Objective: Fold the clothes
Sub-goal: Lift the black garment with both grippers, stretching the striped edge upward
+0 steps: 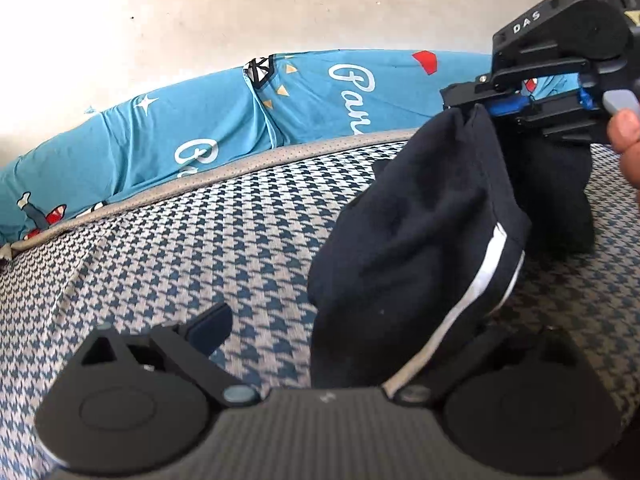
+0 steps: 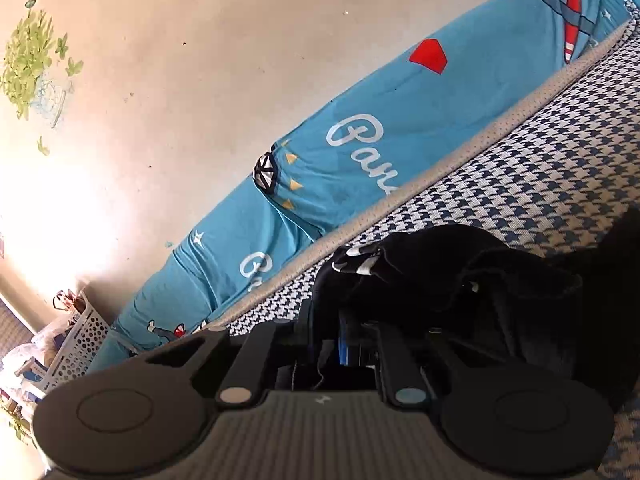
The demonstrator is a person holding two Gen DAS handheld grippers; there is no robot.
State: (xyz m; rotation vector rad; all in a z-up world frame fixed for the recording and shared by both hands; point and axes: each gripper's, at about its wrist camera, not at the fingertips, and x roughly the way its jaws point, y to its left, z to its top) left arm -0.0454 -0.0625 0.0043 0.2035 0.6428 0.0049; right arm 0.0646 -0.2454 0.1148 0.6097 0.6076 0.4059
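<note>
Clearly legible: "DAS" in white on right gripper (image 1: 476,110) body; blue cover (image 1: 200,136) behind mattress (image 1: 200,248) shows script "Pan…" and "Ba…", cut off. White perforated basket (image 2: 76,344) far left of mattress, holding bags, contents unclear. Dark garment (image 1: 416,248) with white stripe lies bunched on houndstooth mattress; right gripper pinches its top edge. Left gripper (image 1: 344,332) spread wide, garment between fingers. Cream wall (image 2: 200,60) behind, green leaf decal (image 2: 28,52).

"DAS" is showing in white on the right tongs (image 1: 464,110); the blue sheet (image 1: 208,120) is showing "Pan" and "B".
</note>
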